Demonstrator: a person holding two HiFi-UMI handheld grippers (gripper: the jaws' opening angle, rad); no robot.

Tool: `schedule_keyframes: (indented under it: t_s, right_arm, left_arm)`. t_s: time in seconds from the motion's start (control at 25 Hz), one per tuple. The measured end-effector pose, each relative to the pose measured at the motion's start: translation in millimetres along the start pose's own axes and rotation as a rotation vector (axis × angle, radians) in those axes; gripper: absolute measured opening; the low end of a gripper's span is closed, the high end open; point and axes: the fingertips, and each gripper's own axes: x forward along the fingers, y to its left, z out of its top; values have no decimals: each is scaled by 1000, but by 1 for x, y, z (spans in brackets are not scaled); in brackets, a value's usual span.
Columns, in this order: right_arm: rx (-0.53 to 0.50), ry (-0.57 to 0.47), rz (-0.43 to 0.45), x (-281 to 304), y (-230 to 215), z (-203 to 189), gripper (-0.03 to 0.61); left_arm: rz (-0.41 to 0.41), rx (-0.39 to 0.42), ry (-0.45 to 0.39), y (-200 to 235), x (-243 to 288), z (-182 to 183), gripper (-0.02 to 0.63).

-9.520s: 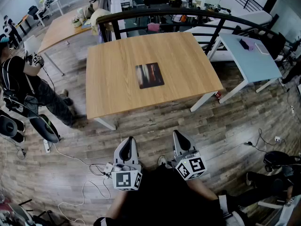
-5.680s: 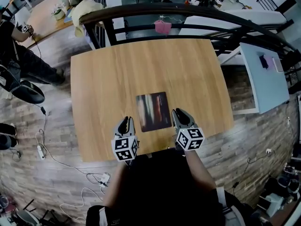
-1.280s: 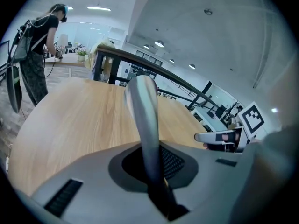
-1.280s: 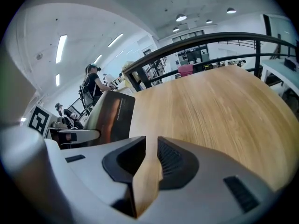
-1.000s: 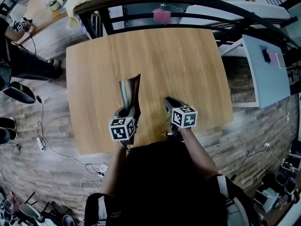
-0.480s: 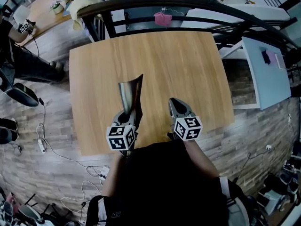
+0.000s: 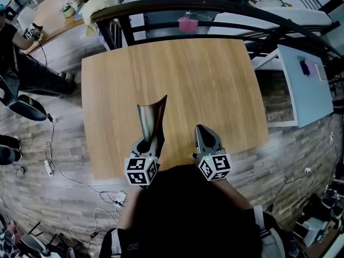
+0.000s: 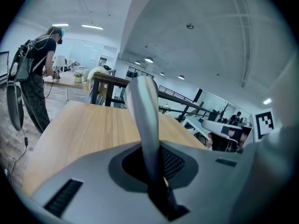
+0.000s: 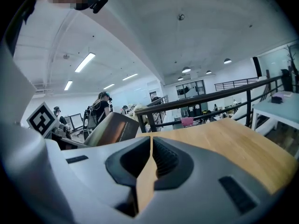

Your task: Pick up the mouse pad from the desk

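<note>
Above the near edge of the wooden tabletop [image 7: 188, 74], the left gripper [image 7: 147, 142] has its fingers clenched on one edge of the mouse pad [image 7: 151, 116]. The pad stands up and away from the fingers, lifted clear of the wood and slightly curled, showing a dark, glossy face in the head view. From the left gripper view it appears edge-on as a pale, narrow strip rising out of the closed fingers, with the tabletop beyond it.

Just beside it to the right, the right gripper [image 7: 203, 129] hovers over the same near edge. Its fingers have just been closing and now meet with nothing between them; only bare wood shows past the slit. The right gripper view catches the raised pad off to its left.

Beyond the far edge runs a dark railing [image 7: 215, 7] with a pink cloth [image 7: 188, 24] hanging on it. A person [image 7: 16, 63] stands on the floor at the left.
</note>
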Motion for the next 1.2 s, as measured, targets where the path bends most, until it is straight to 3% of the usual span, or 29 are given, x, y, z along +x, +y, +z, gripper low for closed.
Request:
schedule_keyframes:
  t_s: [0.48, 1.2]
  right_arm:
    - [4, -11, 4, 2, 3, 5, 37]
    - [-6, -9, 15, 2, 4, 2, 31]
  left_arm:
    - [58, 46, -80, 6, -10, 11, 52]
    - [53, 62, -127, 3, -8, 14, 52]
